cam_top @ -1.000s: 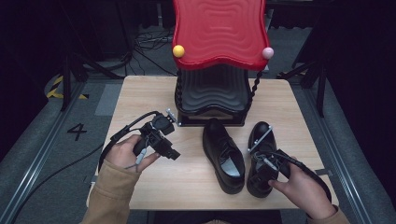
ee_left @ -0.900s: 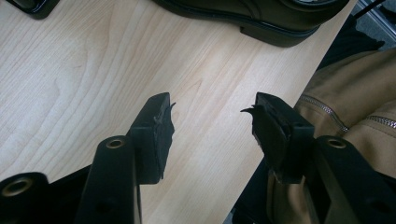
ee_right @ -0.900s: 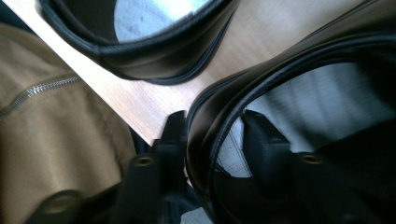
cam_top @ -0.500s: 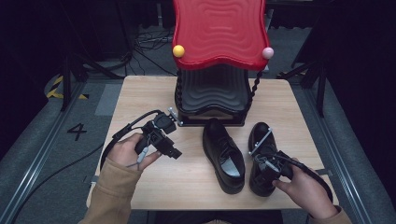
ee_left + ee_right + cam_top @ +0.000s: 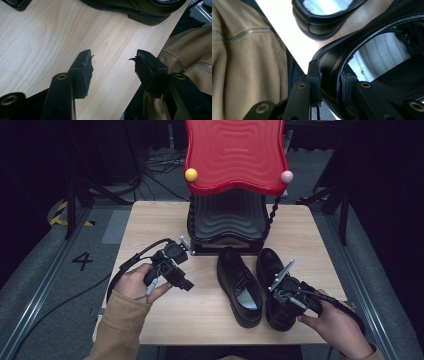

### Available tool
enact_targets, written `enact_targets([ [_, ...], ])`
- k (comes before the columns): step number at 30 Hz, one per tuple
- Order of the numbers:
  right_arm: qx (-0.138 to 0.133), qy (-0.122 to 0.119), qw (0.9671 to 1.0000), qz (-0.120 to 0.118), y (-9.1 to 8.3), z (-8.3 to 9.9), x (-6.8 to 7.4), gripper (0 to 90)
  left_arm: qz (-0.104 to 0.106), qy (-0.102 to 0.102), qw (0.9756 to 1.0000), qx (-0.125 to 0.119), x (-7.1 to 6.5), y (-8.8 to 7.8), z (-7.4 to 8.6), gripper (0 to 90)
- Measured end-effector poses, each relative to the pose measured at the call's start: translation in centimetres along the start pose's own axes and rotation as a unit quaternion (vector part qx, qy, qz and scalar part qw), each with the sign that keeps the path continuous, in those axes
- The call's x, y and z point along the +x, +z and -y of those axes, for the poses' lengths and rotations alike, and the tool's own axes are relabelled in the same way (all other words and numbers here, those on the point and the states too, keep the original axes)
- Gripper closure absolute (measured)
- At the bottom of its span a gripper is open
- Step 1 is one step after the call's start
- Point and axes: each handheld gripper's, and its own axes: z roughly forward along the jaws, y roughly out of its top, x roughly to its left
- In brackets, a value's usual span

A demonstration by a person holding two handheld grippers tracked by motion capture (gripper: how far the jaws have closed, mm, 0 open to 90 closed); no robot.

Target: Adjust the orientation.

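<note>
Two black leather shoes stand side by side on the wooden table (image 5: 150, 227), toes toward the far side. The right shoe (image 5: 272, 270) has my right gripper (image 5: 285, 296) shut on its heel rim; in the right gripper view one jaw is outside and one inside that shoe (image 5: 362, 37). The left shoe (image 5: 239, 285) stands free next to it, its heel (image 5: 324, 22) near the front edge. My left gripper (image 5: 182, 282) hovers over bare wood left of the shoes, open with nothing between its pads (image 5: 82, 72), and the left shoe's sole (image 5: 140, 12) lies beyond.
A red wavy-topped stand (image 5: 235, 155) on a black ribbed base (image 5: 227, 220) rises at the back middle of the table, just behind the shoes. A tan jacket (image 5: 190, 52) sits at the table's front edge. Bare wood spreads at the left.
The right gripper has shifted the right shoe slightly toward the left shoe, narrowing the gap. The left gripper has barely moved.
</note>
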Motion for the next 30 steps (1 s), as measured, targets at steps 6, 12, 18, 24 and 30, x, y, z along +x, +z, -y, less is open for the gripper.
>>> enact_targets([
  [6,0.012,-0.063,0.9979,0.011,0.6,-0.4,0.3,74.9,-0.002,-0.002,1.0,0.0,0.0,-0.1,0.2,48.1],
  [12,0.021,-0.105,0.9936,0.036,2.2,-0.9,-0.3,75.4,-0.002,-0.006,1.0,0.002,0.0,0.1,0.2,48.1],
  [18,0.032,-0.09,0.9953,0.014,3.1,-0.9,-1.2,72.5,-0.003,-0.002,1.0,0.003,0.0,0.1,0.2,48.1],
  [24,-0.02,-0.062,0.9972,0.036,1.4,-0.2,-1.2,61.8,-0.003,-0.006,1.0,0.003,0.0,0.1,0.3,47.9],
  [30,-0.075,0.043,0.9962,-0.001,-0.6,0.5,-1.7,49.0,-0.004,-0.002,1.0,0.007,-0.1,0.3,0.1,47.7],
])
